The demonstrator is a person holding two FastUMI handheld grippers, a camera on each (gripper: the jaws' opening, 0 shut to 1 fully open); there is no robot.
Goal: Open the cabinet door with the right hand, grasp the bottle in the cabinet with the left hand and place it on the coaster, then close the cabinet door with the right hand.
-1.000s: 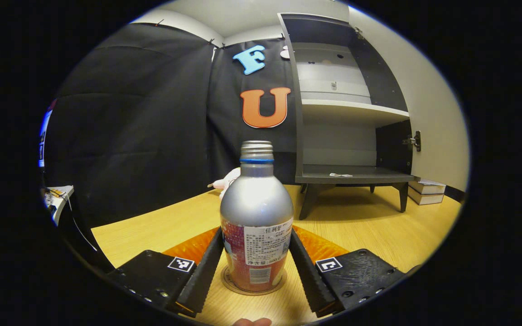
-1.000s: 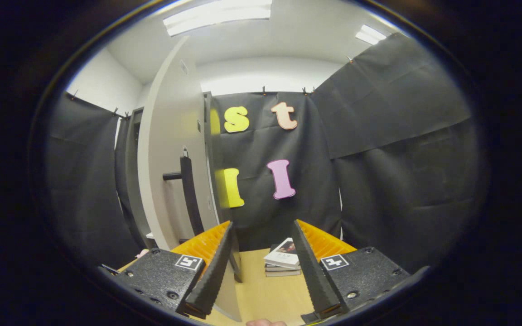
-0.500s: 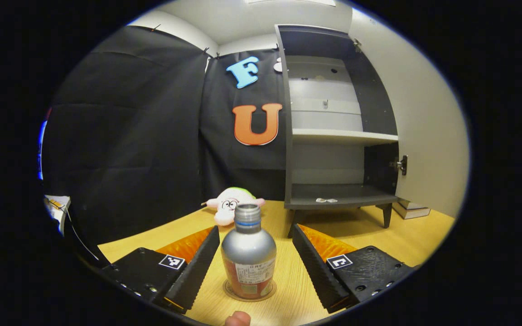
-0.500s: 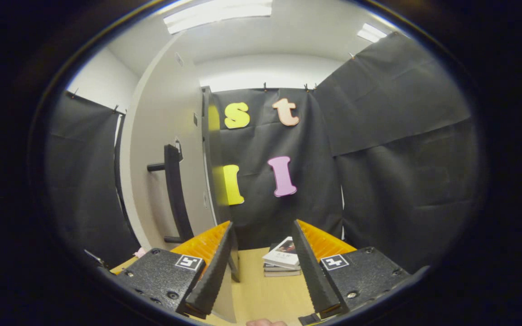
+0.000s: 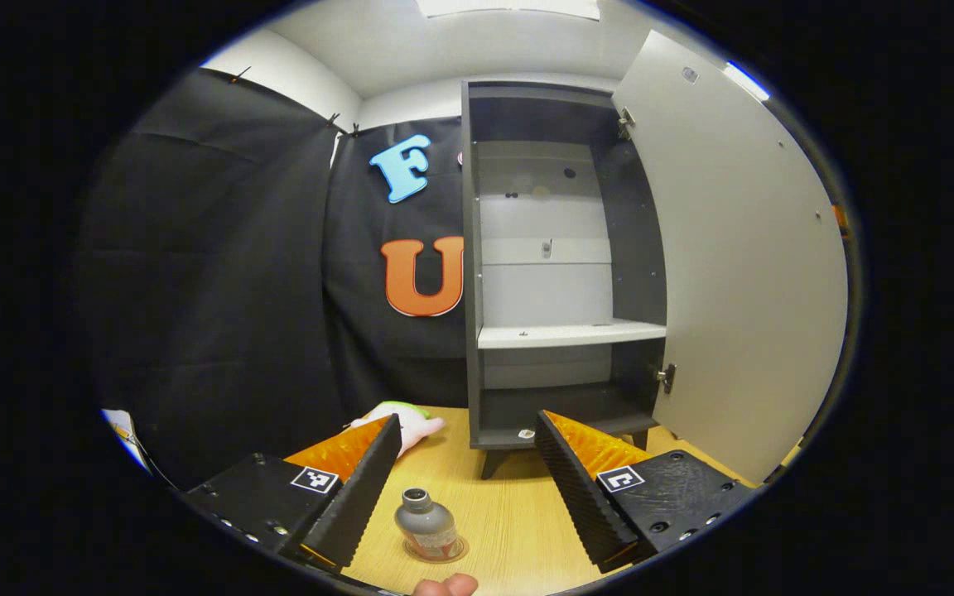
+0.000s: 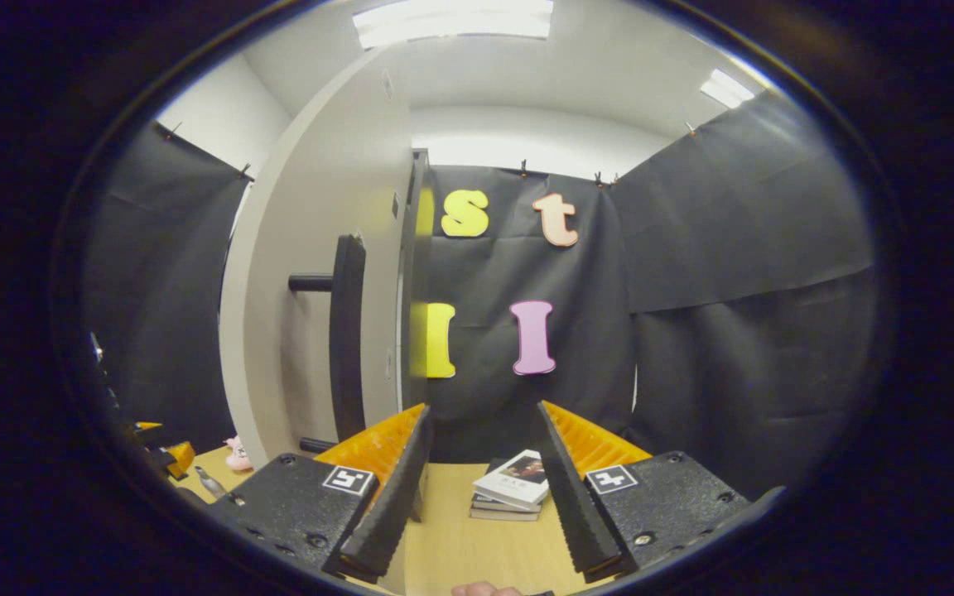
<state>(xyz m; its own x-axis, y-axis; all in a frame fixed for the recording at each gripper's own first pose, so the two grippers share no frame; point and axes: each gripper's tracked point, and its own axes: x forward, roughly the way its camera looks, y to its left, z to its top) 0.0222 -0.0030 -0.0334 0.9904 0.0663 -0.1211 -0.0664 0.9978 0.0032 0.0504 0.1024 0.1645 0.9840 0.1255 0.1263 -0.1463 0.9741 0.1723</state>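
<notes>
A silver bottle (image 5: 427, 526) with a red label stands upright on a round coaster (image 5: 444, 550) on the wooden table, low in the left gripper view. My left gripper (image 5: 469, 418) is open, well back from and above the bottle, touching nothing. The dark cabinet (image 5: 556, 273) stands open behind it, its pale door (image 5: 742, 273) swung out to the right. In the right gripper view the door (image 6: 311, 273) is seen from outside, with its dark bar handle (image 6: 349, 331) left of my right gripper (image 6: 484, 407), which is open and holds nothing.
A pink and green plush toy (image 5: 407, 418) lies on the table left of the cabinet. A small pale scrap (image 5: 525, 433) lies on the cabinet floor. A stack of books (image 6: 510, 490) sits on the table beyond the right gripper's fingers. A fingertip (image 5: 444, 586) shows at the bottom edge.
My left gripper has drawn back and up from the bottle, which stays standing on the coaster. The right gripper has shifted slightly; the door handle now sits nearer its fingers.
</notes>
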